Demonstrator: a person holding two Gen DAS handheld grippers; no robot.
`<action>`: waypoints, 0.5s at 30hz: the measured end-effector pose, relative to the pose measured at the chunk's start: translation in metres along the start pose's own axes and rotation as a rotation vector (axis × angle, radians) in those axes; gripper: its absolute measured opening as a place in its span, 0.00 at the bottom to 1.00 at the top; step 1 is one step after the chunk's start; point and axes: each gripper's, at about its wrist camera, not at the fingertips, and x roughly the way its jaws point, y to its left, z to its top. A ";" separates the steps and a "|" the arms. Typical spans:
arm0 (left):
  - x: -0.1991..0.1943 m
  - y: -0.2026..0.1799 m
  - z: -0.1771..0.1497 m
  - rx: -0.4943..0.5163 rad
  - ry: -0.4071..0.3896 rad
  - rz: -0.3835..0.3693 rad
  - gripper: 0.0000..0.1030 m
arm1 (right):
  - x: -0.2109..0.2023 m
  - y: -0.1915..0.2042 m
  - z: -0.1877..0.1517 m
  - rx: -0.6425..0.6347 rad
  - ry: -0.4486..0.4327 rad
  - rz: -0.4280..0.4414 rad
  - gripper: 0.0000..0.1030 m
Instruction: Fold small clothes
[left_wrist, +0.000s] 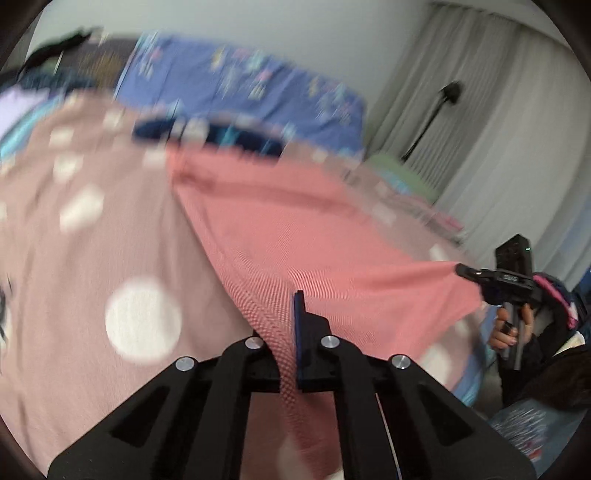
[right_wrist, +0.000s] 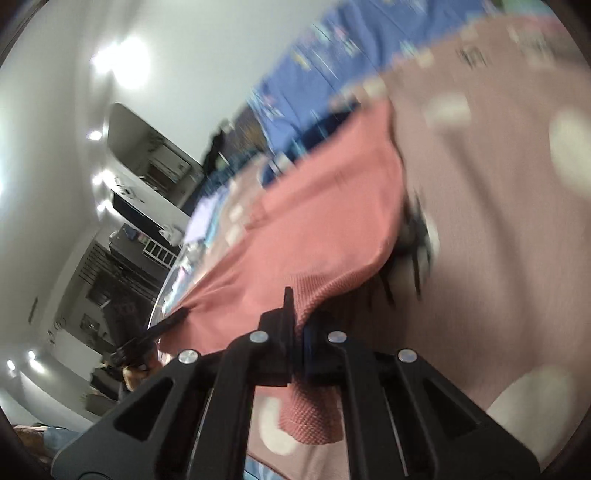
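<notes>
A coral-pink knit garment (left_wrist: 314, 229) hangs stretched between both grippers above a dusty-pink bedspread with white dots (left_wrist: 92, 229). In the left wrist view my left gripper (left_wrist: 295, 314) is shut on one near corner of the garment, with fabric bunched between its jaws. Far right in that view, my right gripper (left_wrist: 461, 269) pinches the other corner, held by a person's hand (left_wrist: 506, 332). In the right wrist view my right gripper (right_wrist: 293, 306) is shut on the garment (right_wrist: 314, 206), and my left gripper (right_wrist: 177, 317) grips its far left corner. Both views are blurred.
A blue patterned cloth (left_wrist: 240, 85) and a dark blue garment (left_wrist: 207, 133) lie at the back of the bed. Grey curtains (left_wrist: 480, 110) and a black stand (left_wrist: 432, 118) are at the right. Shelves and furniture (right_wrist: 122, 258) line the room's left side. The bedspread (right_wrist: 498, 221) spreads to the right.
</notes>
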 end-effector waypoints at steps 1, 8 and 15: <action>-0.012 -0.008 0.009 0.017 -0.038 0.001 0.02 | -0.013 0.011 0.006 -0.029 -0.030 0.019 0.03; -0.058 -0.053 -0.003 0.114 -0.075 0.075 0.03 | -0.076 0.049 -0.015 -0.200 -0.077 -0.013 0.04; -0.001 -0.018 -0.055 -0.098 0.127 0.129 0.03 | -0.026 -0.003 -0.039 0.007 0.058 -0.121 0.05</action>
